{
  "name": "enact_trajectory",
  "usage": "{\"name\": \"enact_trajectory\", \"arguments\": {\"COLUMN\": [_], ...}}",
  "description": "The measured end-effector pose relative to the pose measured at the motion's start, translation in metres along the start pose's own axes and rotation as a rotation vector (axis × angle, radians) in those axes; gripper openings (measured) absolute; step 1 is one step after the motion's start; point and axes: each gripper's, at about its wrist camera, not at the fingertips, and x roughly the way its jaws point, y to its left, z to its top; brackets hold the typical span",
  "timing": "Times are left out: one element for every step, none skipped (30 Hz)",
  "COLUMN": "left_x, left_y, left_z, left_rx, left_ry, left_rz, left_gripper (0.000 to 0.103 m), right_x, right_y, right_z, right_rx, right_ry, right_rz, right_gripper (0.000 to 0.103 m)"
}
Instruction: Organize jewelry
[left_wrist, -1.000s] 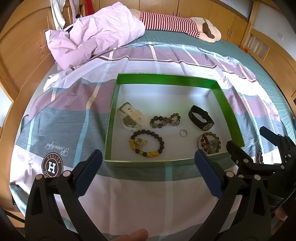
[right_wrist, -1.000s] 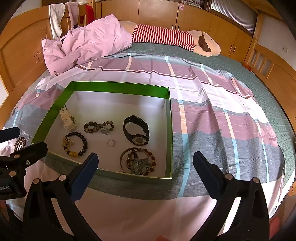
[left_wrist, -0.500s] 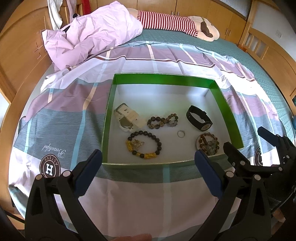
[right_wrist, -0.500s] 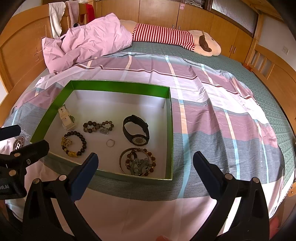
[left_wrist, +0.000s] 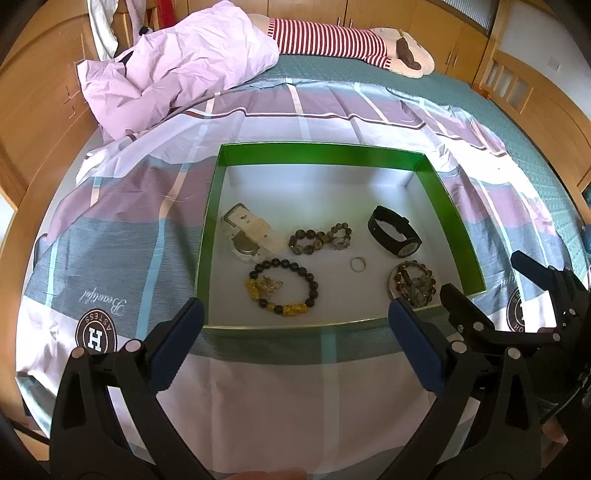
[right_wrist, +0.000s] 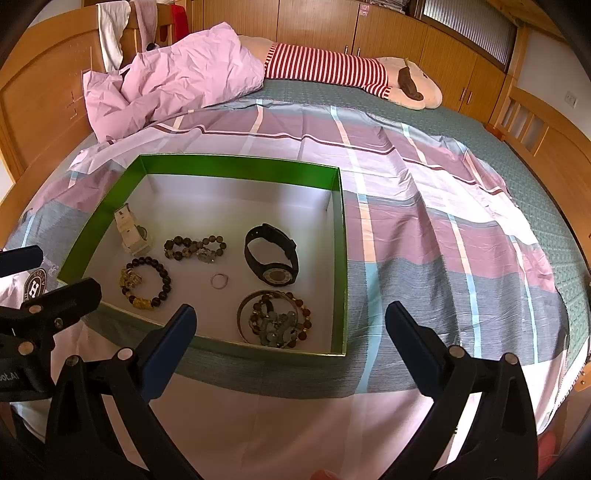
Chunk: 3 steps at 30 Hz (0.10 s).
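A green-walled box (left_wrist: 321, 154) (right_wrist: 236, 170) with a white floor lies on the bedspread. In it lie a white watch (left_wrist: 246, 234) (right_wrist: 130, 233), a dark bead bracelet with gold charms (left_wrist: 283, 287) (right_wrist: 146, 282), a small bead bracelet (left_wrist: 318, 236) (right_wrist: 194, 248), a ring (left_wrist: 357, 264) (right_wrist: 219, 280), a black watch (left_wrist: 394, 236) (right_wrist: 272, 254) and a bangle with a bead tangle (left_wrist: 413, 283) (right_wrist: 275, 321). My left gripper (left_wrist: 295, 343) is open and empty, short of the box's near wall. My right gripper (right_wrist: 291, 339) is open and empty, over the box's near right corner.
A plaid purple, grey and white bedspread (right_wrist: 424, 221) covers the bed. A crumpled pink duvet (left_wrist: 177, 70) and a striped plush toy (right_wrist: 351, 74) lie at the far side. Wooden bed boards and cupboards surround the bed.
Both grippers have drawn slightly back and up, so the box sits a little lower and farther. Jaws stay open. The jewelry has not moved.
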Motion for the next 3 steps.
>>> {"name": "enact_trajectory", "arguments": {"left_x": [0.0001,0.0002,0.0003], "left_y": [-0.0004,-0.0002,-0.0003], "left_z": [-0.0001,-0.0004,-0.0007], "left_rx": [0.001,0.002,0.002], "left_ry": [0.0,0.001,0.001], "left_rz": [0.003,0.004,0.004], "left_gripper": [0.099,0.099,0.099], "right_x": [0.0,0.0001,0.0001], "right_y": [-0.0004,-0.0008,-0.001], "right_z": [-0.0006,-0.0009,-0.0011], "right_rx": [0.001,0.002,0.002], "right_ry": [0.001,0.002,0.003], "right_rz": [0.001,0.002,0.002], "right_gripper": [0.1,0.1,0.1]}}
